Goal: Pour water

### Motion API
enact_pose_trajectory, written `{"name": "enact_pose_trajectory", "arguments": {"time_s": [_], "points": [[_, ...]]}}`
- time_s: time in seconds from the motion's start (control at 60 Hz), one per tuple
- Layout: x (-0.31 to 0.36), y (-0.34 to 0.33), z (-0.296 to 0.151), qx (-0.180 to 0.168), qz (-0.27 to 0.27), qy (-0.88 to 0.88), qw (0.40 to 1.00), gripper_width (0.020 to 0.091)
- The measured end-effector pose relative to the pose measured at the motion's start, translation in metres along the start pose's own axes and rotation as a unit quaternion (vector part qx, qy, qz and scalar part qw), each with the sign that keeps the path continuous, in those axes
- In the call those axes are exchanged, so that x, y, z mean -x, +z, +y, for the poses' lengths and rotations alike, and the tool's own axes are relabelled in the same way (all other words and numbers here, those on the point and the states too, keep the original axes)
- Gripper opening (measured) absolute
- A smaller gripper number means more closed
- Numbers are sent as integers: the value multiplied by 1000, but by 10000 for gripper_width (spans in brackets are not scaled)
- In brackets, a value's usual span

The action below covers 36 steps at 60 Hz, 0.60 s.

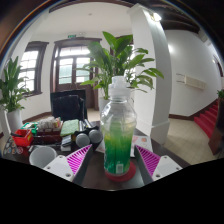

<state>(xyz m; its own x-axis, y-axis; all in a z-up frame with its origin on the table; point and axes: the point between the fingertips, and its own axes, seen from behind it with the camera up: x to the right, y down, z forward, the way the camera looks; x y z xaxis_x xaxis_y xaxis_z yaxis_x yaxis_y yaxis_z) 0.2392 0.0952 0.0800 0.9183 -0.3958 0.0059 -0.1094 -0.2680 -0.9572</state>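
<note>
1. The hand-held gripper (118,163) sits at the bottom centre of the frame, its two fingers spread fairly wide, their pink pads (79,155) angled inward.
2. A clear plastic bottle (118,135) stands upright between the fingers in the centre of the frame; a gap shows between it and each pad, so it is not clamped. It holds green liquid in its lower half and wears a pale cap.
3. The bottle's base rests on a red coaster-like disc (119,170) on the dark worktop (95,172).
4. Left of the bottle, in the lower left of the frame, lie a white cup (42,156), two grey rounded objects (87,138) and a cluttered tray (40,130) with red and green items.
5. Behind the bottle, upper centre, rises a large leafy plant (120,62); another plant (10,90) stands at the left edge.
6. A white pillar (155,70) and a wooden door (75,65) fill the background.
</note>
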Motion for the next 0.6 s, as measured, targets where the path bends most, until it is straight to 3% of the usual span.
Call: {"name": "enact_pose_trajectory", "arguments": {"time_s": [0.167, 0.35, 0.467, 0.6], "points": [[9, -79, 7, -3, -4, 1, 1000, 842], [34, -179, -25, -23, -61, 11, 998, 845], [39, -223, -49, -47, -58, 16, 997, 842], [62, -263, -58, -47, -91, 10, 995, 841]]}}
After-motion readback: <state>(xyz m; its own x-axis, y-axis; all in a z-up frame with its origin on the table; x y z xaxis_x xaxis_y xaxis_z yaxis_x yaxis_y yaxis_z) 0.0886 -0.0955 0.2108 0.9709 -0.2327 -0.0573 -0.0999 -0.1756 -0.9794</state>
